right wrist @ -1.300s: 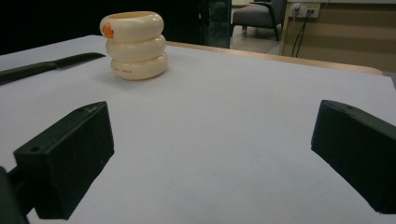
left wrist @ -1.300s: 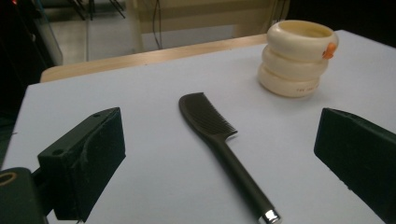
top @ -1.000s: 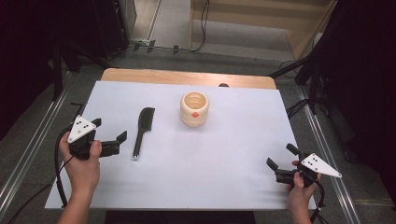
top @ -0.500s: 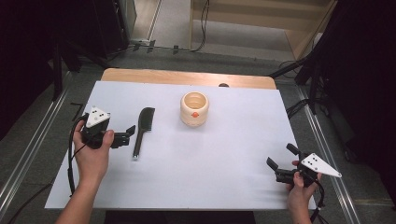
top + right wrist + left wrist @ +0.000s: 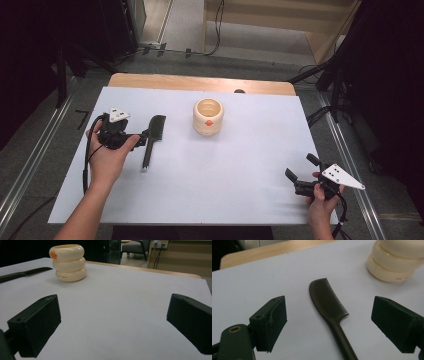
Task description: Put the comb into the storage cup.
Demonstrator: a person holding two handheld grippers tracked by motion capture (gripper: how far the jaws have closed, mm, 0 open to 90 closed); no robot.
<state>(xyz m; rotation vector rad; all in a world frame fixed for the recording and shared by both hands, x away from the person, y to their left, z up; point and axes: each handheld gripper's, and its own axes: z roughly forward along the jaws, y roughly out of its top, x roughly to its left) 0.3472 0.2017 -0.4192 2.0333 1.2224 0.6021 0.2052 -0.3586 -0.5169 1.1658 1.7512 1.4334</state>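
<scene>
I'm seeing a matt black plastic comb (image 5: 329, 307) lying on a smooth, matt white table sheet (image 5: 250, 165), a glossy cream ribbed cup (image 5: 68, 263), and bare wood showing along the tabletop's far edge (image 5: 200, 83).

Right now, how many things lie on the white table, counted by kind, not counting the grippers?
Comb: 1, black
Ribbed cup: 1, cream
Total: 2
</scene>
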